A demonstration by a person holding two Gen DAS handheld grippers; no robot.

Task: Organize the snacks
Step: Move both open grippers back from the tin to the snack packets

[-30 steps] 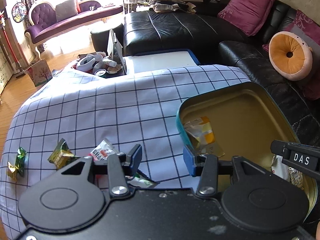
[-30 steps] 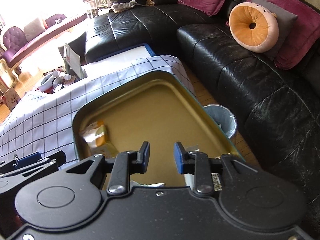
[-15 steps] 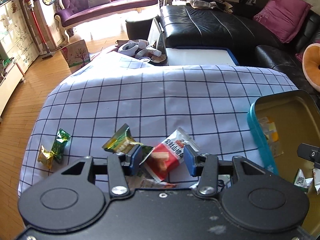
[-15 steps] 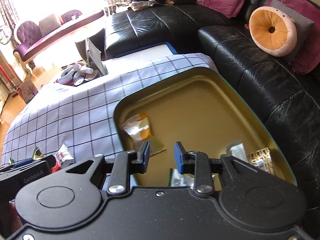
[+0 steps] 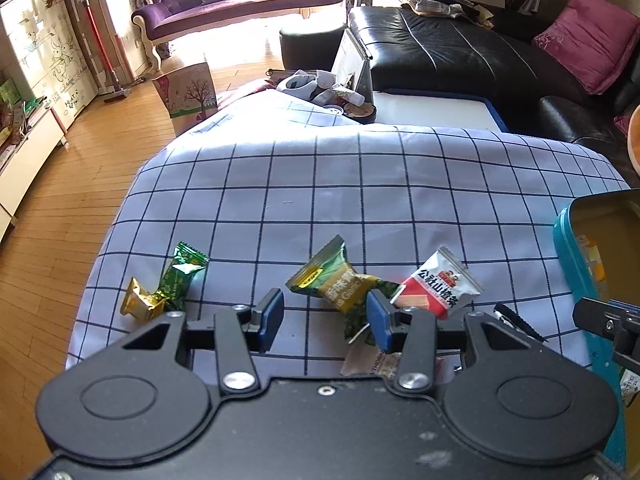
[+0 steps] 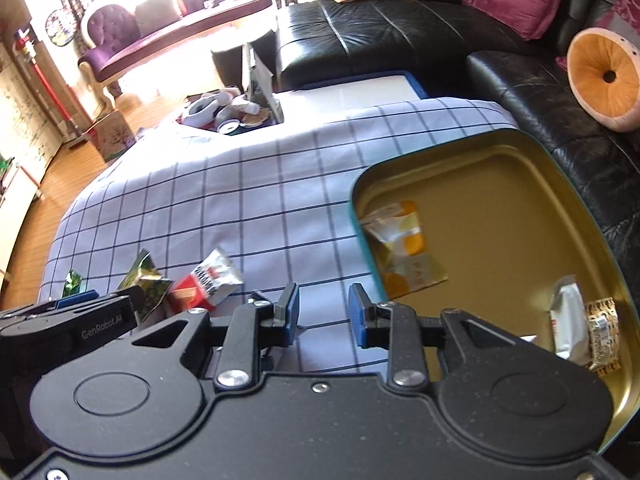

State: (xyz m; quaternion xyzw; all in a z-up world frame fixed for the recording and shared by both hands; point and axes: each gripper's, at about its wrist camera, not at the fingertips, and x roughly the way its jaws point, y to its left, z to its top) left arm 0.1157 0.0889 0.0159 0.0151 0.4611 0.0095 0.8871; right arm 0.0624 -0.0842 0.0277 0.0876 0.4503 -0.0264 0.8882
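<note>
Loose snack packets lie on the checked cloth point(image 5: 320, 192): a green-gold packet point(image 5: 340, 280), a red-and-white packet point(image 5: 440, 284), a small green sweet point(image 5: 182, 276) and a gold sweet point(image 5: 138, 304). My left gripper point(image 5: 324, 318) hangs open above the cloth just left of the green-gold packet, nothing between its fingers. A teal tin with a gold inside point(image 6: 500, 168) sits at the right and holds an orange-and-white packet point(image 6: 400, 236) and a white and a patterned packet point(image 6: 568, 316). My right gripper point(image 6: 323, 314) is open over the cloth beside the tin's left wall, empty.
A black leather sofa point(image 6: 400, 40) with pink cushions and a round orange cushion point(image 6: 604, 80) runs along the far and right sides. A box of clutter point(image 5: 320, 88) stands beyond the cloth. Wooden floor point(image 5: 80, 168) drops away at the left.
Both grippers have swung left, away from the tin and over the cloth. The loose packets now lie right in front of the left gripper. Both openings are unchanged.
</note>
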